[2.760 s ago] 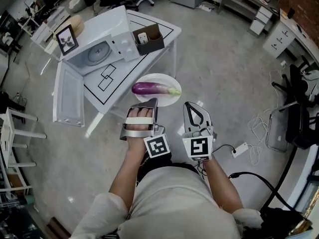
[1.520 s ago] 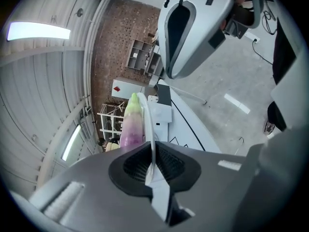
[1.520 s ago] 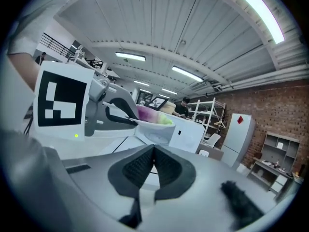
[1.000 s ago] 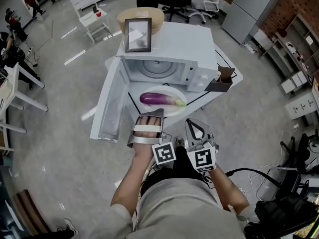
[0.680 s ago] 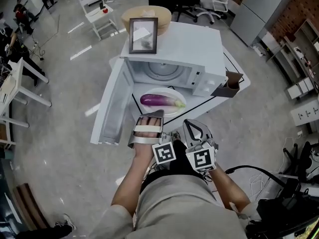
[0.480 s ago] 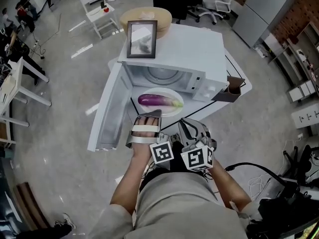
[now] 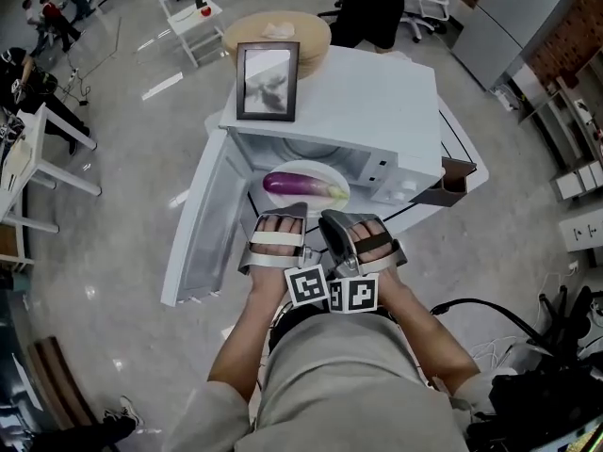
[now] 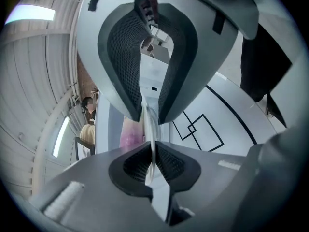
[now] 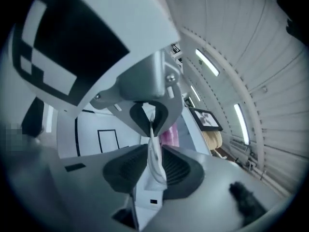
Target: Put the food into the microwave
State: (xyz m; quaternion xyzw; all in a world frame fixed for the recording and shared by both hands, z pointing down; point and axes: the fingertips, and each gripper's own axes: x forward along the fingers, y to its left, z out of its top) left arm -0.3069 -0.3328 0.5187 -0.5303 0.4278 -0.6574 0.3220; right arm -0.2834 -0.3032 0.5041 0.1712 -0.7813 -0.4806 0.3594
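While the long purple eggplant (image 7: 301,185) lies on the round white plate (image 7: 300,166), which sits on the table (image 7: 450,145) just before the open white microwave (image 7: 363,111), the left gripper (image 7: 281,211) is clamped on the plate's near rim. Beside it, the right gripper (image 7: 332,219) has jaws opening, with that rim between them and unpressed.

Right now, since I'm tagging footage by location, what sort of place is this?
Probably an open-plan office or lab: white desks, white drawer cabinets and a polished grey floor.
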